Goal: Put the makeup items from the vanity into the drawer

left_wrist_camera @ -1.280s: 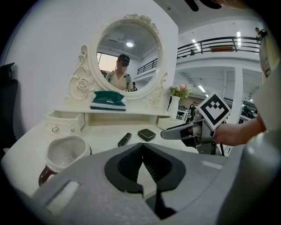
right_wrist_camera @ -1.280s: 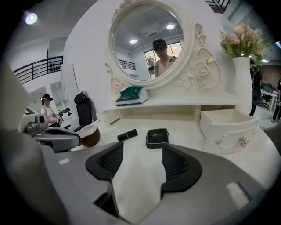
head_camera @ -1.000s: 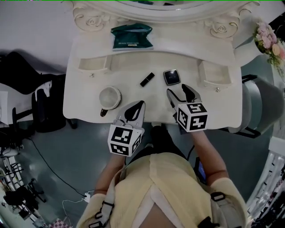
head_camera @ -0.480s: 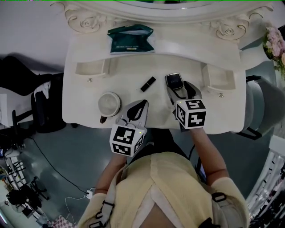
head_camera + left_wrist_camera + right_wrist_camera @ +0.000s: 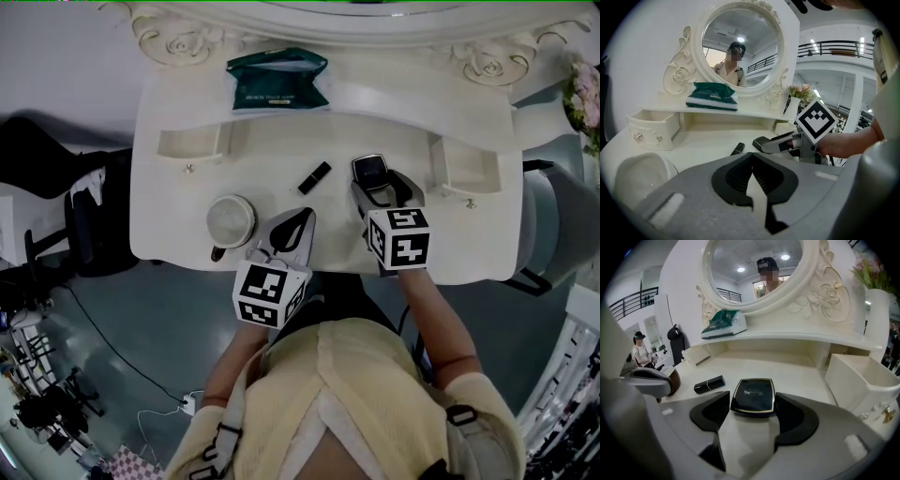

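On the white vanity top (image 5: 178,211) lies a black compact (image 5: 369,171) with a black lipstick (image 5: 313,176) to its left. My right gripper (image 5: 382,190) is open. Its jaws have just been opening, and the compact's (image 5: 753,395) near end lies between them with a gap on the left side. The right gripper view has the lipstick (image 5: 708,384) left of that gripper (image 5: 752,411). My left gripper (image 5: 302,217) is shut and empty near the front edge, short of the lipstick (image 5: 737,148). Its pads meet in the left gripper view (image 5: 751,157).
A round white jar (image 5: 231,220) stands left of my left gripper. Small open drawers sit at the left (image 5: 192,142) and right (image 5: 464,164) ends of the vanity top. A green tissue pack (image 5: 277,80) lies on the shelf under the mirror. Flowers (image 5: 586,94) stand at the far right.
My right gripper has moved forward and down, from short of the compact to straddling its near end. The left gripper has crept forward a little, still shut.
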Demonstrator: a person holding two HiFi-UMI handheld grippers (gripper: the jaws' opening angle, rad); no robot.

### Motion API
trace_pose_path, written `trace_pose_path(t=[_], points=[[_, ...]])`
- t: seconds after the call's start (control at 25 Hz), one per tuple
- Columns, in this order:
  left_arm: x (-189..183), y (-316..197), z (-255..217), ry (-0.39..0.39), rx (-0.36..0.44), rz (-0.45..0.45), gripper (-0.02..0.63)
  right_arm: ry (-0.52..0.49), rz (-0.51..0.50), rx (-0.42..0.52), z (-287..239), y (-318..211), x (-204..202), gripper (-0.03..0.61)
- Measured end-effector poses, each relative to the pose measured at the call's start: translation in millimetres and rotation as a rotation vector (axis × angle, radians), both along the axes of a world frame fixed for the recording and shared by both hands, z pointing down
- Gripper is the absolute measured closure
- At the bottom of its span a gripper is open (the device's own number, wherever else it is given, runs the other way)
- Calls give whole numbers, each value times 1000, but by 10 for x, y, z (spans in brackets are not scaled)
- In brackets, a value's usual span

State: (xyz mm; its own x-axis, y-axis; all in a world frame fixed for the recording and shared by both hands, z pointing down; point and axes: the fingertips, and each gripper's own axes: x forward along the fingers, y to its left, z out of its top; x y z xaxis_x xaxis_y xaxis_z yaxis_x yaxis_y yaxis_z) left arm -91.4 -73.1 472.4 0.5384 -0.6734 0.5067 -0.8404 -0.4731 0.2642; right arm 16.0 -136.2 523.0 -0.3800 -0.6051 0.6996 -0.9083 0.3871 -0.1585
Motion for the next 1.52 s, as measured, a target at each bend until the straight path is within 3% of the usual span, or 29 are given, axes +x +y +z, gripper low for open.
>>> trace_pose_path(t=[0.52,0.88,1.24,1.52], points=[[-50,78,-75,-12,16,-21,615,23,-41,10,-11,50,13,281],[16,82,-222,-2,59,-3,615,-17,-97,108,-449,128,22,282],[414,-80,-397,32,108,75,615,-65,-119,197,-893,188,305,284],[752,-262,-547,43,156,118,615,-37,-116,199,-1005,201,790,285]])
